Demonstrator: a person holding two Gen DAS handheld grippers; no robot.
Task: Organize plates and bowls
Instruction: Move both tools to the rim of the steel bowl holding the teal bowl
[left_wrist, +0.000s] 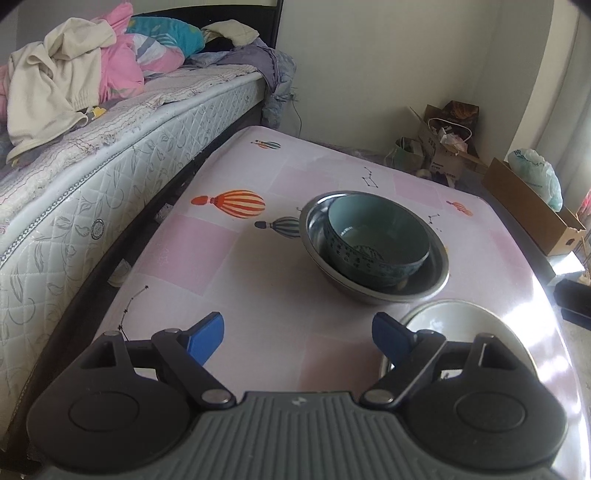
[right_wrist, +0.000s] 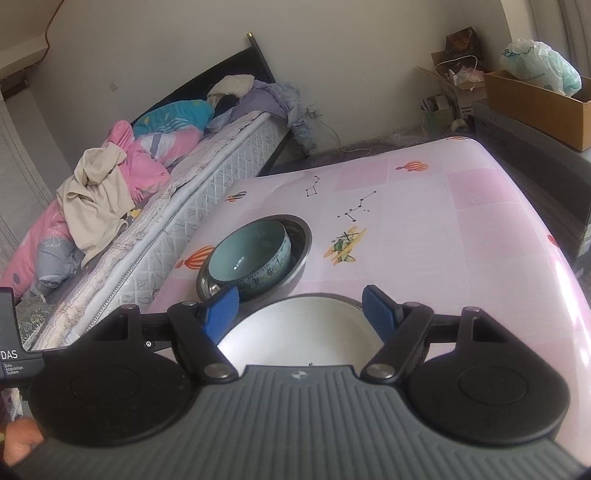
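Teal bowl (right_wrist: 251, 254) inside steel bowl (right_wrist: 299, 236), white plate (right_wrist: 295, 332) nearer

Ceramic bowl (left_wrist: 376, 236) inside metal bowl (left_wrist: 436, 273), beside plate (left_wrist: 461, 321)

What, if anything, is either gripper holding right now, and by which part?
Nothing is held. The left gripper is open above the tablecloth, and the right gripper is open over the white plate without gripping it.

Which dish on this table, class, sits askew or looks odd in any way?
The teal bowl sits tilted inside the steel bowl, leaning against one side rather than nested level. The white plate lies flat nearby. Nothing looks spilled or broken. Both tongs, left and right, are open and empty.
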